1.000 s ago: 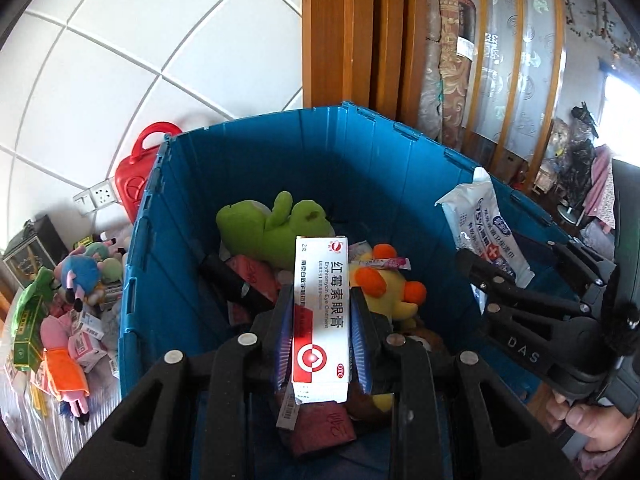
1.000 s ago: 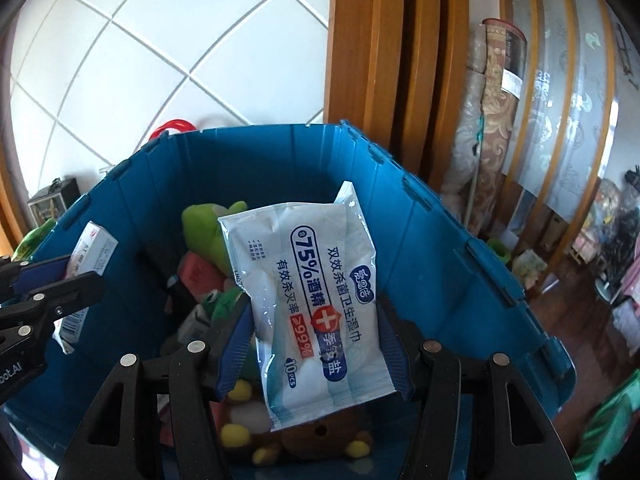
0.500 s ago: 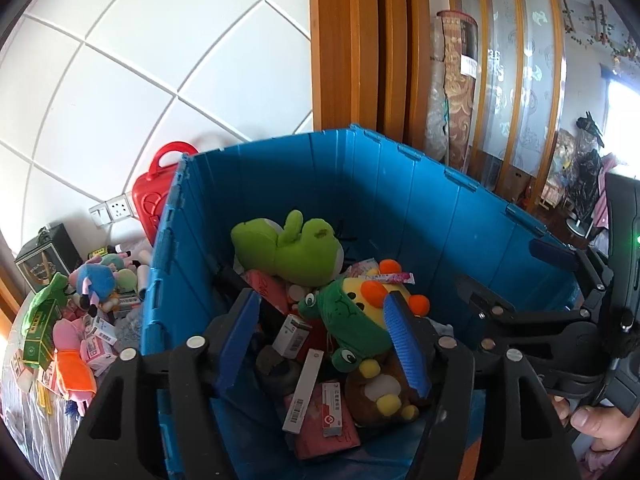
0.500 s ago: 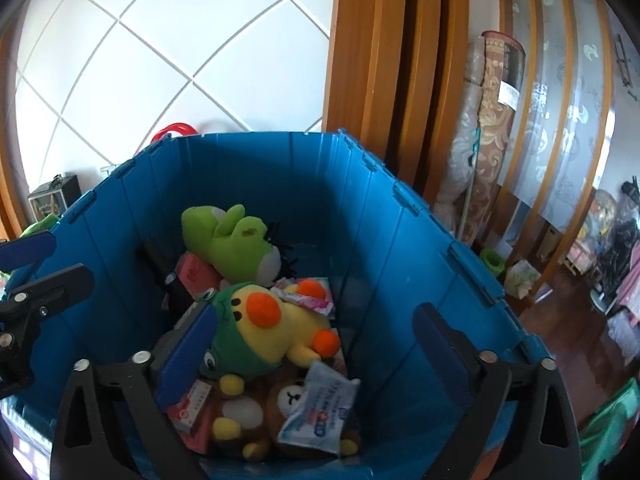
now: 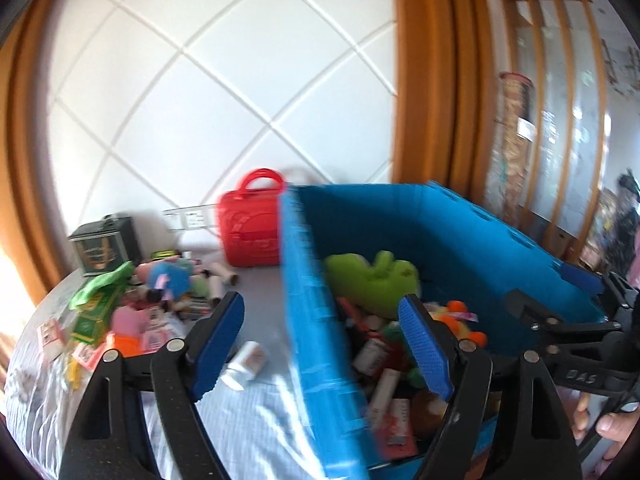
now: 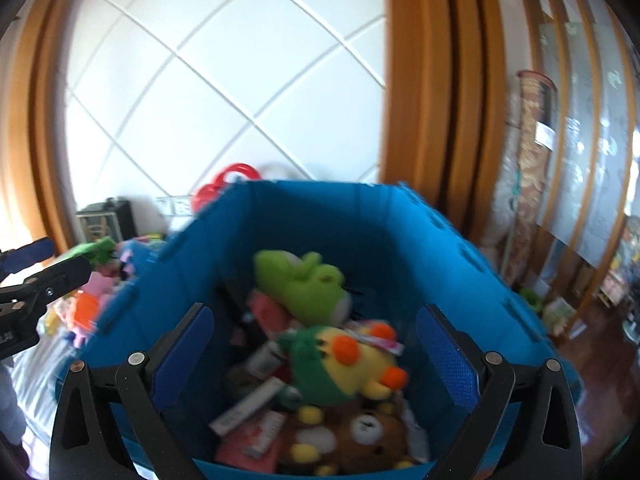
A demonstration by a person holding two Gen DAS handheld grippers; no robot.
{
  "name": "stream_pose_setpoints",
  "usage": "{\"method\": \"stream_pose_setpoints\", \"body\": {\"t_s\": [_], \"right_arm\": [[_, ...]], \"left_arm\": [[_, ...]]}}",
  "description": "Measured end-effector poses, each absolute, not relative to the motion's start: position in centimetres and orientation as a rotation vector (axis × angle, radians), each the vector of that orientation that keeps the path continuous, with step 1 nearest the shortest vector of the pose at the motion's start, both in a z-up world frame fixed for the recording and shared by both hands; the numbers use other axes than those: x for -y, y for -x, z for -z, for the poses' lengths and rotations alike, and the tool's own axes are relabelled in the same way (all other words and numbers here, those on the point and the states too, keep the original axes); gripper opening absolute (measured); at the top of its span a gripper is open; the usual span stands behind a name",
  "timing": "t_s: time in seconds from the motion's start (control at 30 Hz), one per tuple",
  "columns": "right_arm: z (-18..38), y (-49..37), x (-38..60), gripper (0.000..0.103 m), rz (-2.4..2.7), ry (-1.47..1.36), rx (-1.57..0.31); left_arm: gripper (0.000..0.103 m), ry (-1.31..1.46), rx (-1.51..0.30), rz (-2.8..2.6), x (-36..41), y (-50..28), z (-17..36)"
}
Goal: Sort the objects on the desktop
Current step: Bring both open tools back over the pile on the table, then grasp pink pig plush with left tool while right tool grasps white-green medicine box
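We see the left tool (image 5: 320, 344) empty, its jaws opening astride the near wall of the blue crate (image 5: 316, 320). The right tool (image 6: 314, 354) gapes wide and empty above the crate. Inside, a green plush (image 6: 304, 280) lies lengthwise toward the far left corner (blurred), above a yellow duck (image 6: 352, 364). A white bottle (image 5: 246, 364) lies tipped on the surface.

left gripper (image 5: 322, 344): blue-padded jaws opening, nothing between them
right gripper (image 6: 314, 354): blue-padded jaws wide apart, empty
hand (image 5: 604, 428): fingers on right gripper's handle
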State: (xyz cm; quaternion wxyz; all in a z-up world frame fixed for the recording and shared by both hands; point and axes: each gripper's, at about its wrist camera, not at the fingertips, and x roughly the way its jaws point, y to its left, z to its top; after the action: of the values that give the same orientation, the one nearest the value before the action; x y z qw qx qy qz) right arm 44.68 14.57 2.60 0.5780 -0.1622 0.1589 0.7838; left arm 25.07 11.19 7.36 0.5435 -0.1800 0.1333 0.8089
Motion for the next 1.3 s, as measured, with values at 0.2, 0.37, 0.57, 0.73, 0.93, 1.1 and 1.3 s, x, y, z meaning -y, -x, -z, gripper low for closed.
{"method": "stream_pose_setpoints", "body": {"t_s": [0.2,0.37,0.57,0.73,0.93,1.1,1.3], "right_arm": [[-4.8,-38.2,-12.8,0.103,-1.949,0.337,-0.326],[-6.4,-30.7,-10.5,0.103,-2.036,0.327,-0.279],[-5.8,-19.6,-9.2,0.103,-2.090,0.349,-0.325],[-3.0,-11.6,-10.0,0.103,-2.057,0.425,-0.435],[3.0,-7.5,-12.2,0.103,-1.939,0.602,-0.588],[6.9,-7.6,-14.4,0.103,-1.841,0.697,-0.672],[9.4,-7.3,-17.2,0.103,-1.835,0.752,-0.723]], "left_arm": [[0.080,0.474,-0.258,-2.023,-6.4,-17.6,-7.0],[0.080,0.515,-0.255,-2.110,-1.6,-10.0,-5.7],[0.080,0.590,-0.291,-2.187,5.1,1.4,-3.5],[0.080,0.679,-0.373,-2.229,9.3,10.2,-0.5],[0.080,0.830,-0.412,-2.155,9.9,16.1,3.9],[0.080,0.911,-0.425,-2.053,7.6,15.7,6.9],[0.079,0.932,-0.467,-1.988,2.4,14.6,8.0]]}}
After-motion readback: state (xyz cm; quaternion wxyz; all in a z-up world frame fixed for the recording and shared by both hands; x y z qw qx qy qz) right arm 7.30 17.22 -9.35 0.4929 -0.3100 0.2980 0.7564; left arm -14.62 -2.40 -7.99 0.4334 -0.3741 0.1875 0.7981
